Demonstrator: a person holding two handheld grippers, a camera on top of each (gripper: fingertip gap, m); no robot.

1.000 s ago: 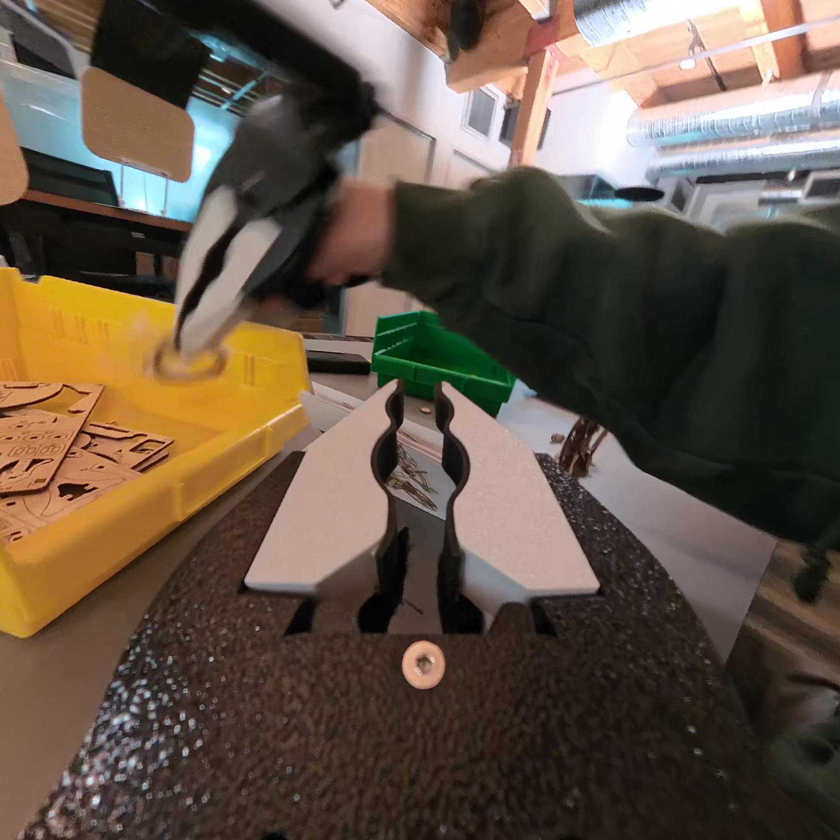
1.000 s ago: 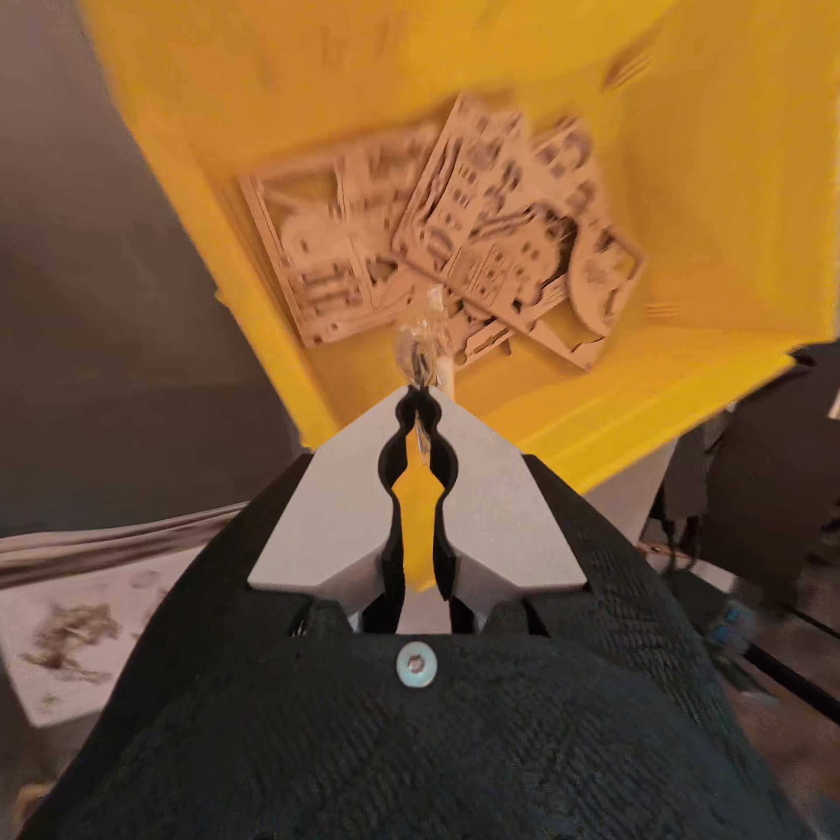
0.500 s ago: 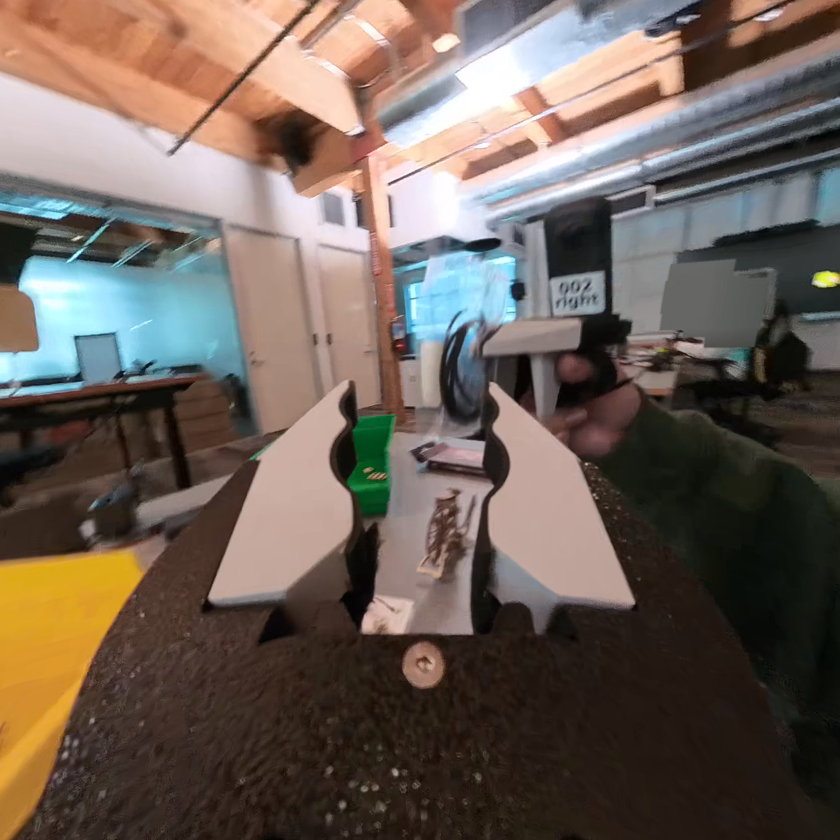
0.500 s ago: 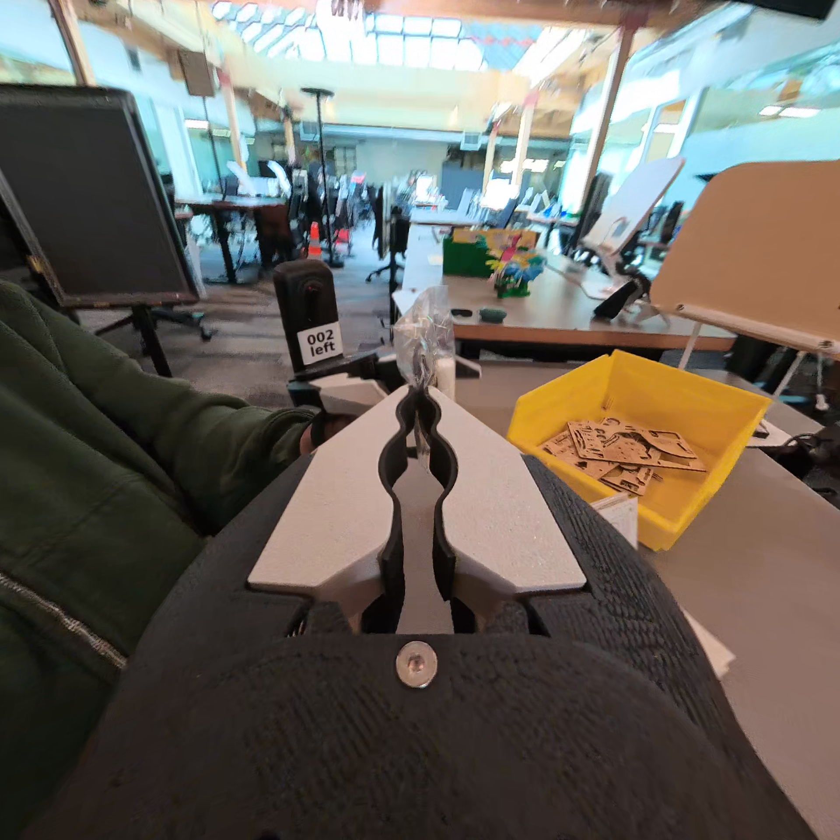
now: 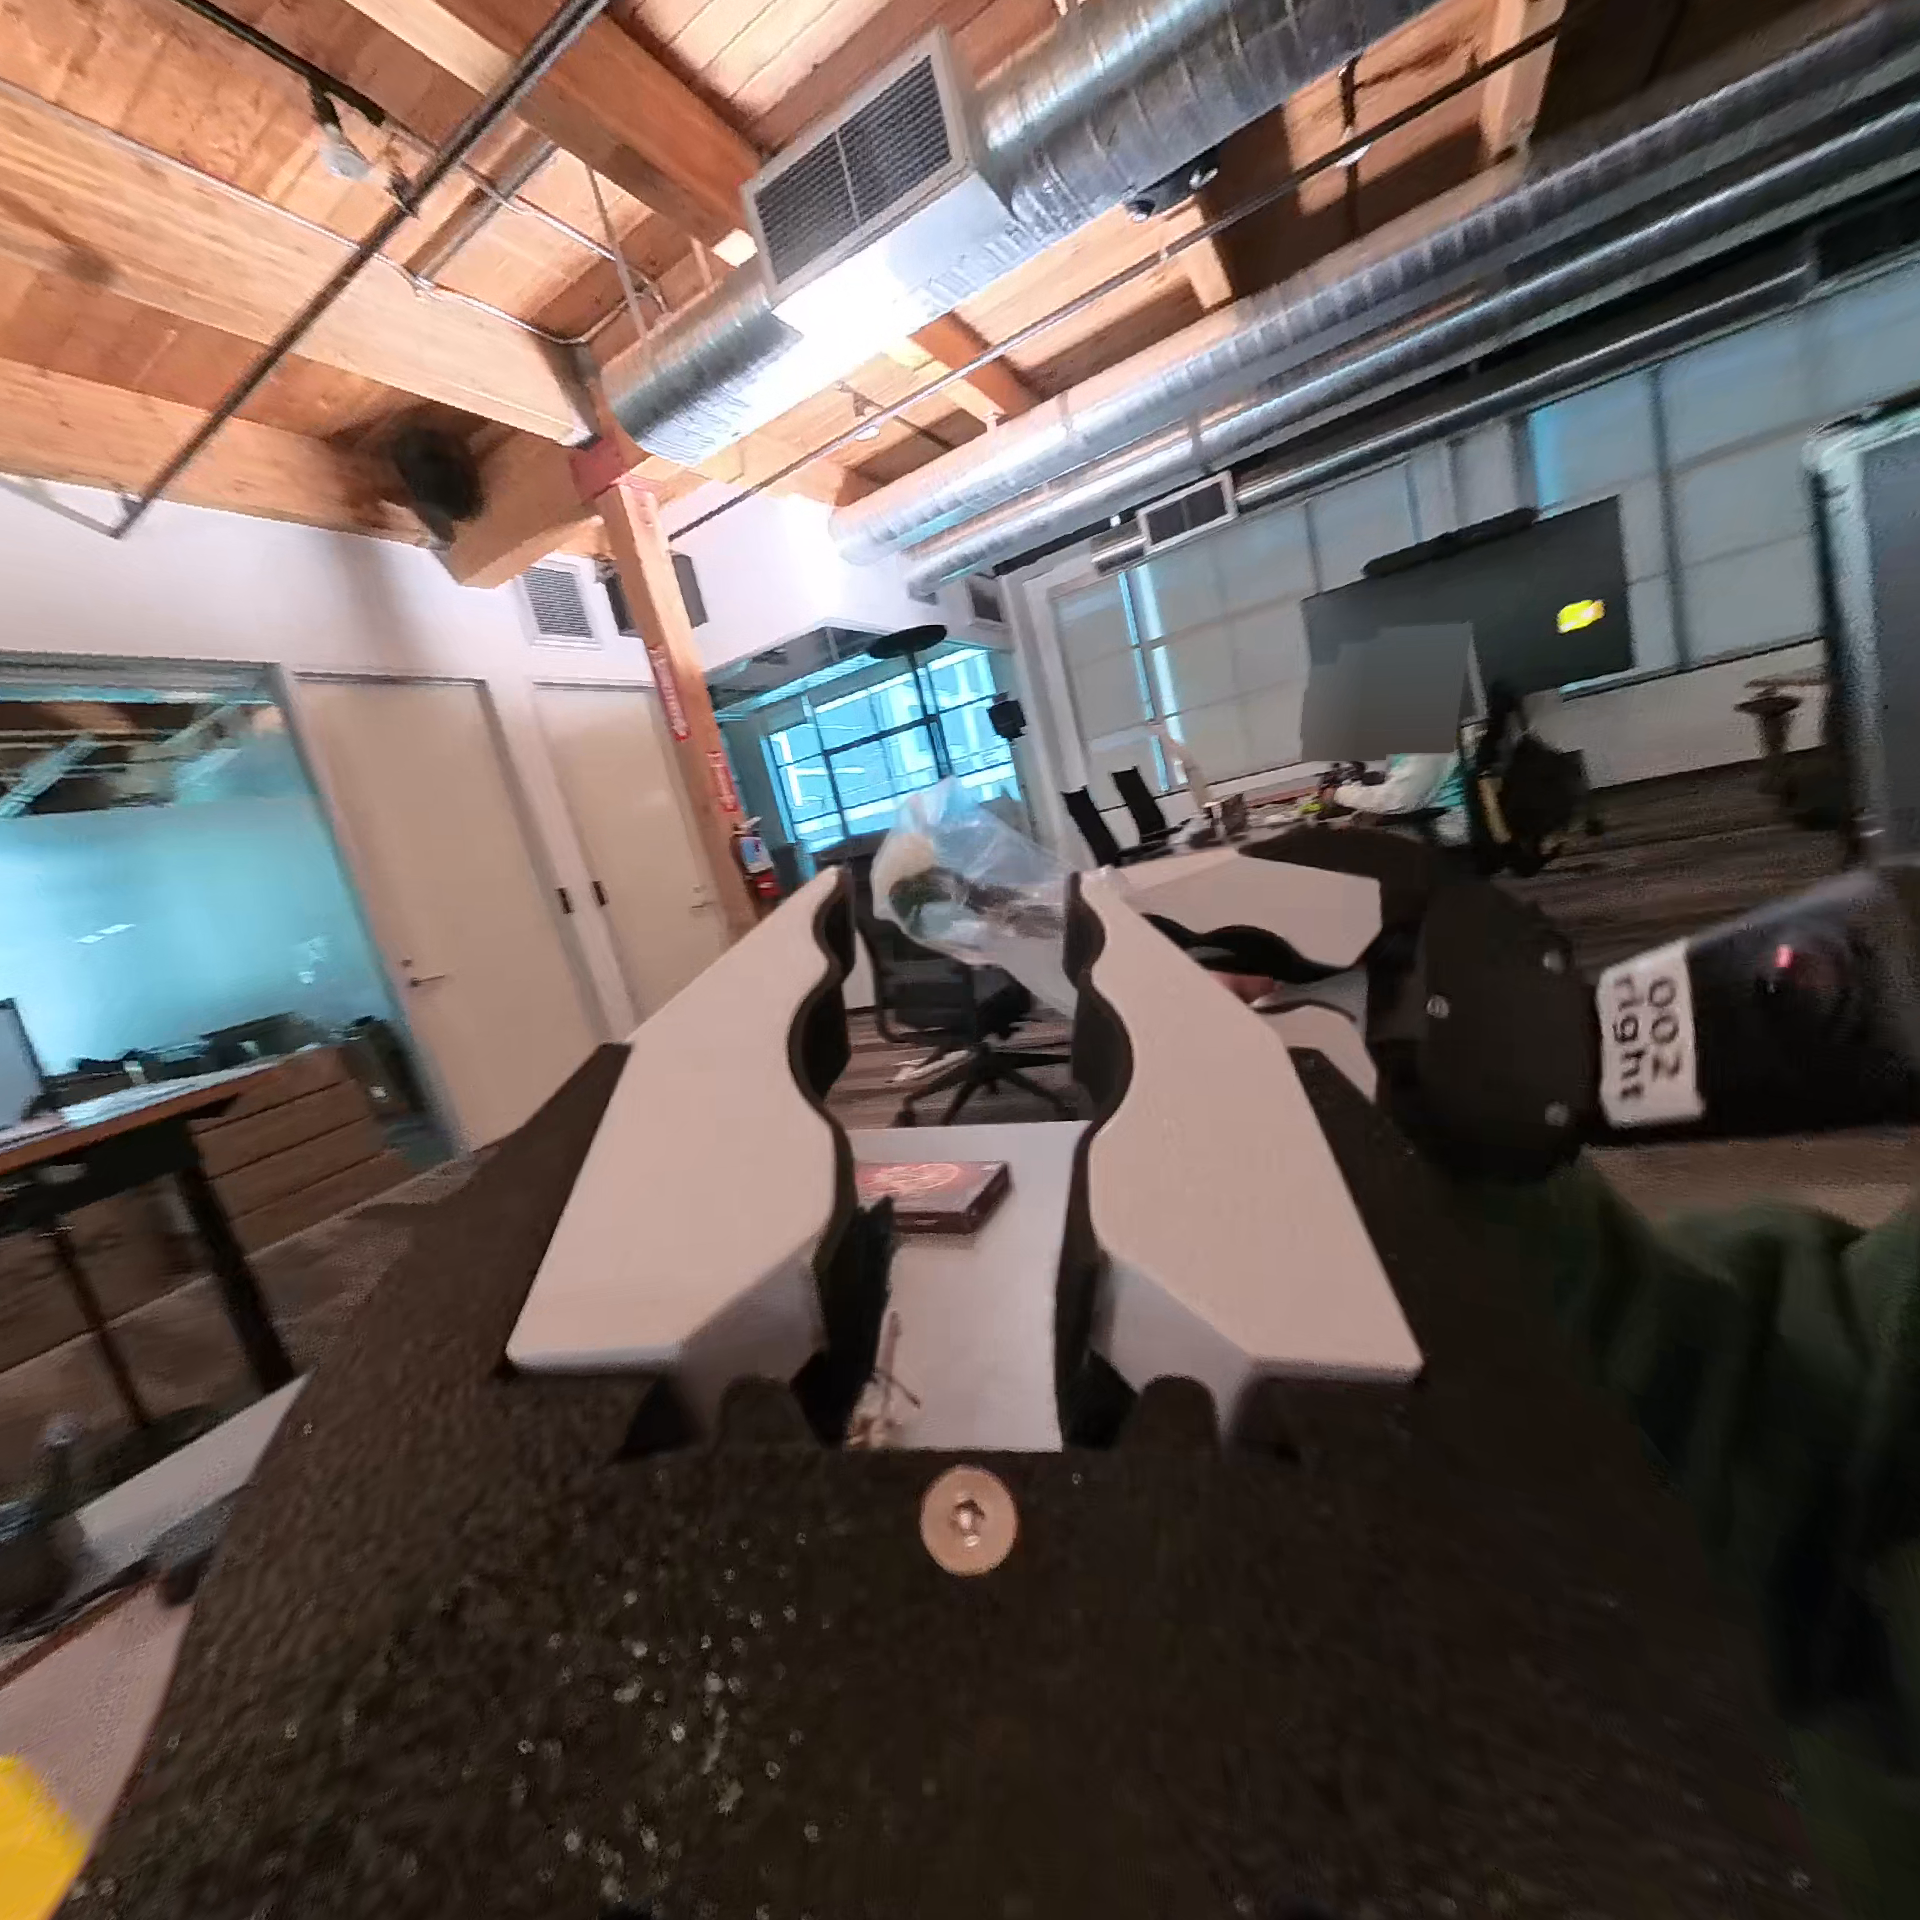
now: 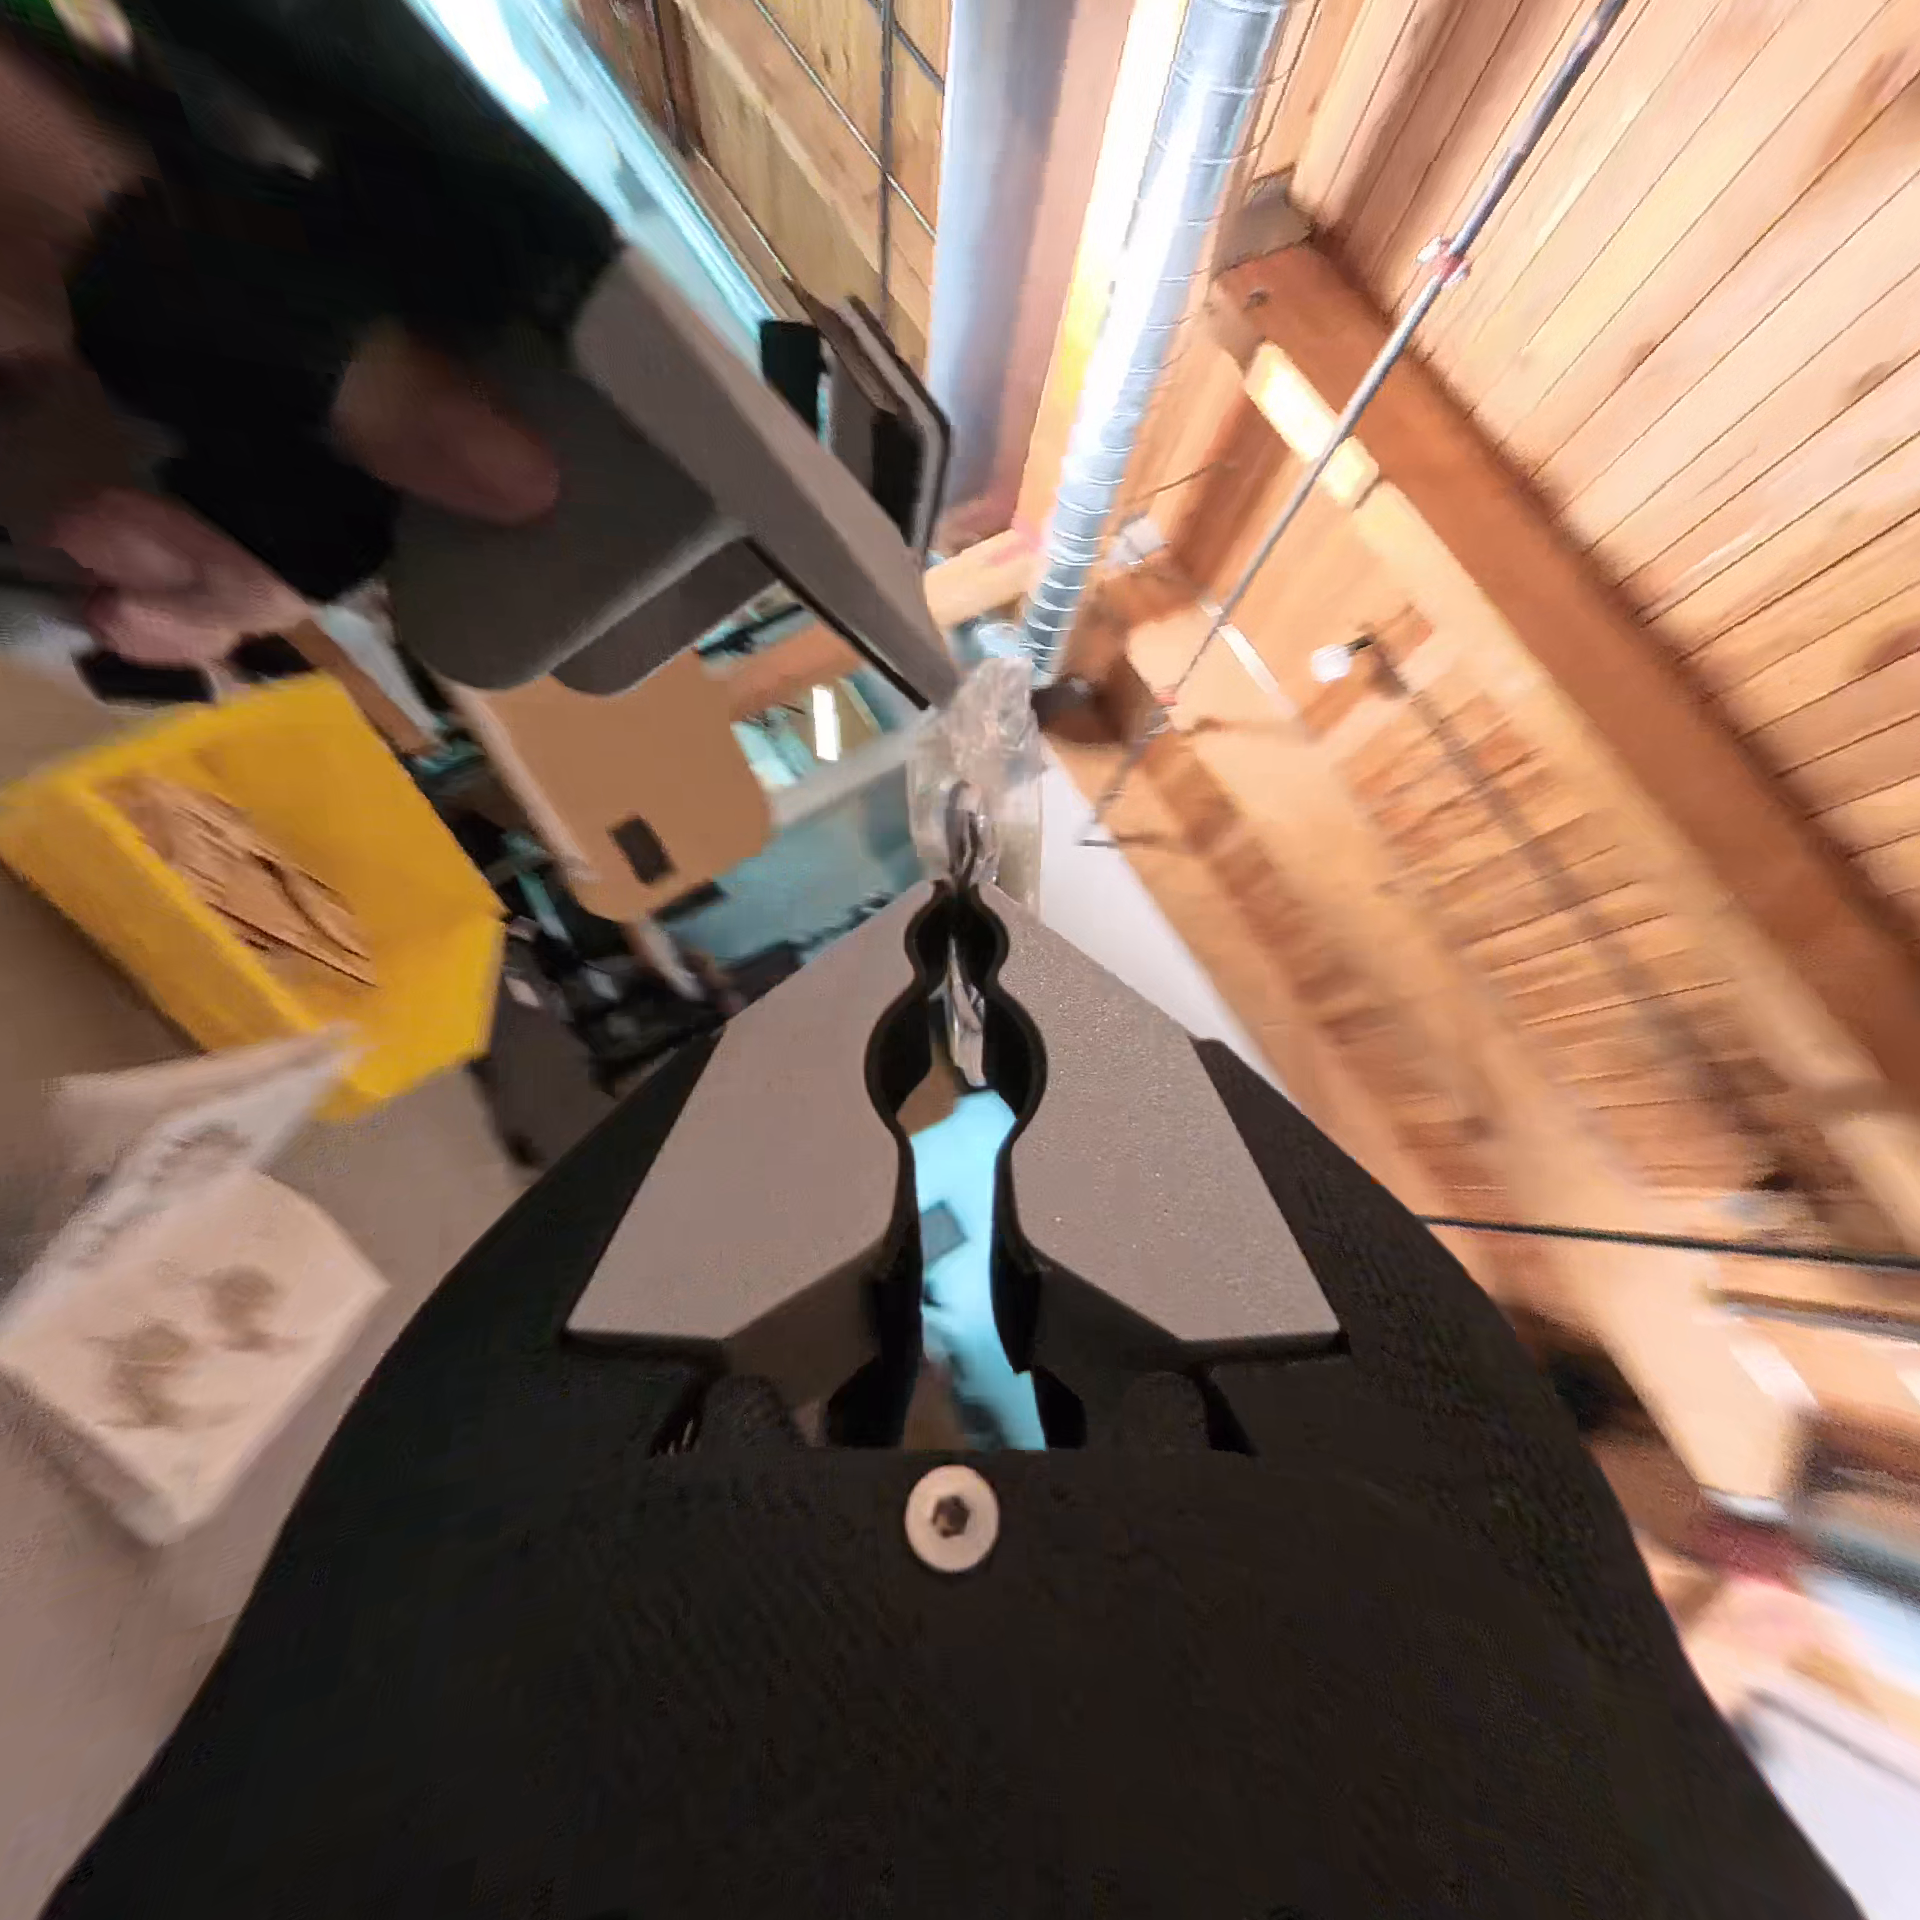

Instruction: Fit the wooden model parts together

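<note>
Up in the air, the right tool [image 6: 961,899] is clamped on a small clear plastic bag [image 6: 975,743] with dark bits inside. The left tool [image 5: 956,914] stands apart, its grey fingers [image 5: 717,1101] either side of that bag. Flat laser-cut wooden model parts [image 6: 249,883] lie in the yellow plastic bin [image 6: 416,956] on the grey table [image 6: 62,1621], beside a white printed sheet [image 6: 177,1320].

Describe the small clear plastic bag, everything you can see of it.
The clear plastic bag is small, thin and crinkled, with dark small parts and something pale inside; what they are is unclear. The right gripper is shut on its lower edge, holding it up in the air. The left gripper is open, its fingertips on either side of the bag; contact is unclear.
</note>
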